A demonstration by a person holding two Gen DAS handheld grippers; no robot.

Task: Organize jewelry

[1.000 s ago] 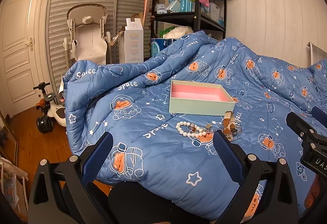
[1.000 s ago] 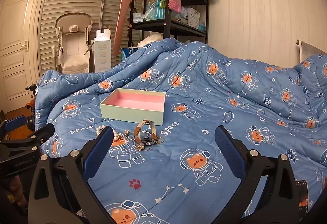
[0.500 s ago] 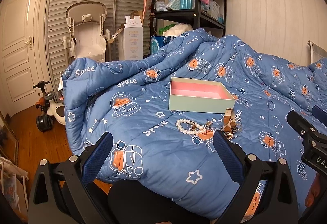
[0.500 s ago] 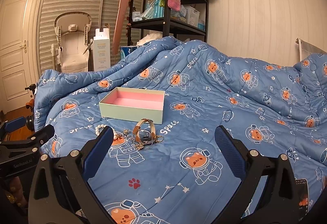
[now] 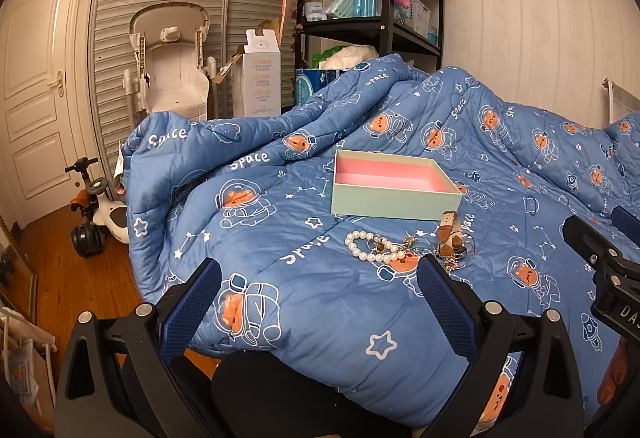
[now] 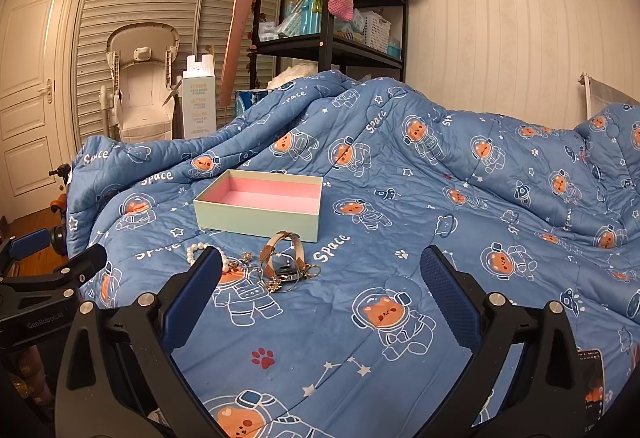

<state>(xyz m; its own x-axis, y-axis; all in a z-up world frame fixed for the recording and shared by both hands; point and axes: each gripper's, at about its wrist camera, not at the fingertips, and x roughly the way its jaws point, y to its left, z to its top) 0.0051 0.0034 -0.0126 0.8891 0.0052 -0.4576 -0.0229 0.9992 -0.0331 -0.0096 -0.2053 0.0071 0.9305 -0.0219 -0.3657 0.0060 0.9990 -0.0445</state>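
Note:
A pale green box with a pink lining (image 5: 394,187) (image 6: 260,204) lies open and empty on the blue quilt. In front of it lie a white pearl bracelet (image 5: 370,247) (image 6: 197,251), small gold pieces (image 5: 408,242) (image 6: 276,284) and a tan strap watch (image 5: 450,236) (image 6: 282,256). My left gripper (image 5: 318,302) is open and empty, short of the jewelry, which lies ahead and to the right. My right gripper (image 6: 320,294) is open and empty, with the jewelry ahead and left, near its left finger (image 6: 192,298).
The blue space-print quilt (image 5: 320,290) (image 6: 440,238) covers the bed, bunched high behind the box. A black shelf unit (image 5: 372,18), a tall white carton (image 5: 260,78), a folded high chair (image 5: 170,62) and a toy scooter (image 5: 94,214) stand beyond the bed's left edge.
Both views have shifted only slightly; the jewelry and box sit a little lower in the frames. Both grippers stay open and empty.

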